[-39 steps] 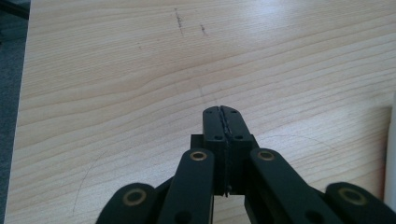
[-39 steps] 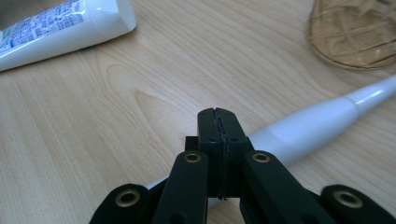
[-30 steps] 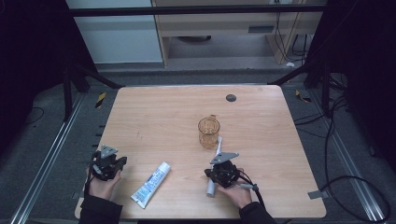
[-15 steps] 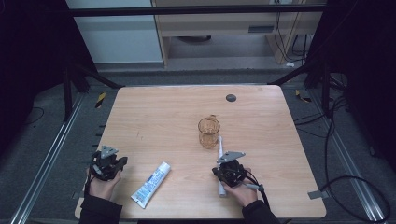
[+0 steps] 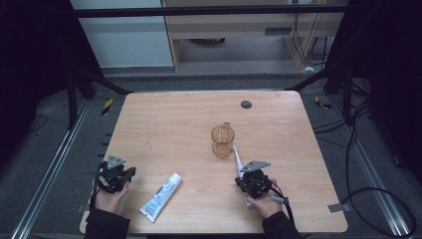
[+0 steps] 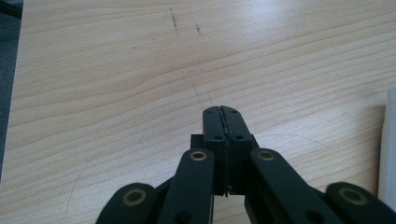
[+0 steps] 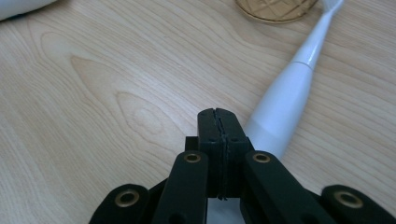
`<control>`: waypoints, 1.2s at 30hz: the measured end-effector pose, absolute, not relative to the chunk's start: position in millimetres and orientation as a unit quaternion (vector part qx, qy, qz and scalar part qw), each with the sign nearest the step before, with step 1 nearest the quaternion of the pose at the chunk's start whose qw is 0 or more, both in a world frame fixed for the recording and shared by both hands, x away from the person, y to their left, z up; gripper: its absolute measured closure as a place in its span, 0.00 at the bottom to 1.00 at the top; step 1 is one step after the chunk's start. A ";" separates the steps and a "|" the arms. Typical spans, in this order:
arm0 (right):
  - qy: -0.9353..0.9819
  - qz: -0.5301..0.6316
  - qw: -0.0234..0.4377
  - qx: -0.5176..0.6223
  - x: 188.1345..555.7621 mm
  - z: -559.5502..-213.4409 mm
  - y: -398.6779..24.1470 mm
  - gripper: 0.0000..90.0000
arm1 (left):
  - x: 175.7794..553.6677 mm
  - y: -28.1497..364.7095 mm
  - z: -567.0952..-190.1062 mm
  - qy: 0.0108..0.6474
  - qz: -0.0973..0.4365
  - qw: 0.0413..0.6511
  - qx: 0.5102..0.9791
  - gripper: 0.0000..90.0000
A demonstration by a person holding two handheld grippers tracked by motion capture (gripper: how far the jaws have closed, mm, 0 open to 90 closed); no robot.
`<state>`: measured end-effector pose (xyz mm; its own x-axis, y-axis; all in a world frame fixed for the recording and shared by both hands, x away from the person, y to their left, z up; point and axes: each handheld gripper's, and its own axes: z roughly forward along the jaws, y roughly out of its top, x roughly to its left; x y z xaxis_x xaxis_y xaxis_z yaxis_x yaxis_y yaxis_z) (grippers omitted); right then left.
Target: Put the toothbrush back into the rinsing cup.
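A white electric toothbrush (image 5: 238, 162) lies on the wooden table (image 5: 169, 124), its head close to an amber glass cup (image 5: 222, 141). My right gripper (image 5: 250, 175) hovers over the toothbrush's handle end, jaws shut with nothing between them. In the right gripper view the toothbrush (image 7: 289, 98) runs up to the right beside the shut right gripper (image 7: 217, 114), toward the cup's base (image 7: 275, 8). A white toothpaste tube (image 5: 161, 196) lies at the front of the table. My left gripper (image 5: 115, 172) rests near the left front edge, and in its own view that gripper (image 6: 222, 113) is shut and empty.
A small dark round disc (image 5: 246, 104) sits near the table's far edge. The tube's white edge (image 6: 387, 149) shows at the right of the left gripper view. Dark floor, metal rails and cables surround the table.
My right gripper has shifted to the right along the front of the table, over the toothbrush handle. The left gripper has stayed put.
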<state>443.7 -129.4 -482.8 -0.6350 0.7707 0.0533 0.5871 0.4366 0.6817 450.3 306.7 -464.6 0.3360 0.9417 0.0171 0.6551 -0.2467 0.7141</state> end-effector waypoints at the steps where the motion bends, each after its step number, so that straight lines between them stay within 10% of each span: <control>1: 0.836 0.341 0.134 0.408 443.7 -482.4 -131.4 1.00 | 450.3 306.6 -464.6 0.528 0.230 0.312 0.755 0.99; 23: 0.821 0.336 0.143 0.438 445.0 -476.3 -161.1 0.98 | 449.9 306.6 -464.2 0.528 0.229 0.315 0.754 0.99; 36: 0.800 0.329 0.163 0.475 456.2 -445.6 -173.8 0.81 | 450.5 308.0 -463.0 0.527 0.236 0.314 0.753 0.99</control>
<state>456.2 -173.8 -445.6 -0.4953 0.8671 0.0522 0.6531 0.3322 0.6805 450.5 308.0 -463.0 0.3322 0.9429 0.0246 0.6456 -0.2464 0.7228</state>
